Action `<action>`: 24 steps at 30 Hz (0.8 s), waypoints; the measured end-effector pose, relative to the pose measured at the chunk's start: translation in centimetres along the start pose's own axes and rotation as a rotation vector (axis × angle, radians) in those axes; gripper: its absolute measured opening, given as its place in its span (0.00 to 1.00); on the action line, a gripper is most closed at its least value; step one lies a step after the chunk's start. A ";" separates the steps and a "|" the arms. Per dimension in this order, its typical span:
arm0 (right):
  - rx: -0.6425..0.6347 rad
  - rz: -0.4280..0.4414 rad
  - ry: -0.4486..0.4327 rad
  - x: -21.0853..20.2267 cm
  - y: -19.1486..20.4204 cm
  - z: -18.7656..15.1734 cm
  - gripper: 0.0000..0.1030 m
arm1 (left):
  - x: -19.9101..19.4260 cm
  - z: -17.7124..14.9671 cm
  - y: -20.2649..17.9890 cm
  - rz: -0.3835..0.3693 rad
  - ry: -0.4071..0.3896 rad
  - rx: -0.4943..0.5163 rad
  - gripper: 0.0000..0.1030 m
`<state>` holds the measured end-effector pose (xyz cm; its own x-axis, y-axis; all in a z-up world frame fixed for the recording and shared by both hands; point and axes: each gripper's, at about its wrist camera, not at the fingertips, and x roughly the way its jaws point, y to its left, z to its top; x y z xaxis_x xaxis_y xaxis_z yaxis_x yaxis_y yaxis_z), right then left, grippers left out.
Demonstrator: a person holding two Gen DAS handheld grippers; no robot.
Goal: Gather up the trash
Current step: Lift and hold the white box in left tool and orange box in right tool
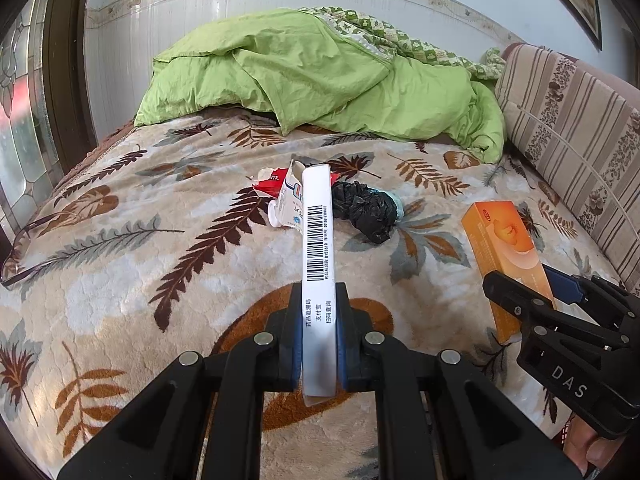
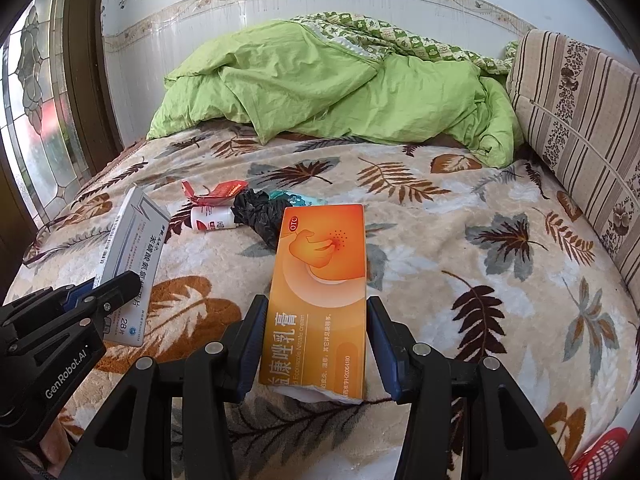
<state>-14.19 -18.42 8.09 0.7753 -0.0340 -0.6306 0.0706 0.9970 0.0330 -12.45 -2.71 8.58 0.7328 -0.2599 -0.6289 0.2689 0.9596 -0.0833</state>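
While both grippers are hanging over the near part of the bed, each one is already carrying a piece of trash, so the step in hand seems to be taking these two boxes away to wherever the trash is going.

The left gripper is pinching a white box by its thin sides, with its jaws pressed almost together on it. The box is standing on edge and pointing far, with the barcode facing up. It is a long box held only at its near end, so I think it is better to keep the wrist quiet and not swing it, or the far end could turn in the pads.

The right gripper is holding an orange box across its wide face, with its jaws spread about halfway and touching both long edges. The near end of this box looks torn open, so a soft squeeze is enough; more force may crush the cardboard.

Farther on the blanket, a small pile is still waiting: a crumpled black bag, a small white bottle lying on its side, and a torn red wrapper. A green quilt is lying at the far end. At the near right corner something red with a net pattern is showing; I cannot tell whether it is a basket.
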 end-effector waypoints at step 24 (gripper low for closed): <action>0.071 0.031 -0.033 -0.9 -0.9 0.3 0.51 | -0.6 0.4 0.2 0.068 -0.051 0.037 0.12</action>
<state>-14.78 -19.31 8.87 0.7982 -0.0066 -0.6023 0.0893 0.9902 0.1076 -12.57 -2.39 9.25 0.7805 -0.2008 -0.5920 0.2401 0.9707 -0.0126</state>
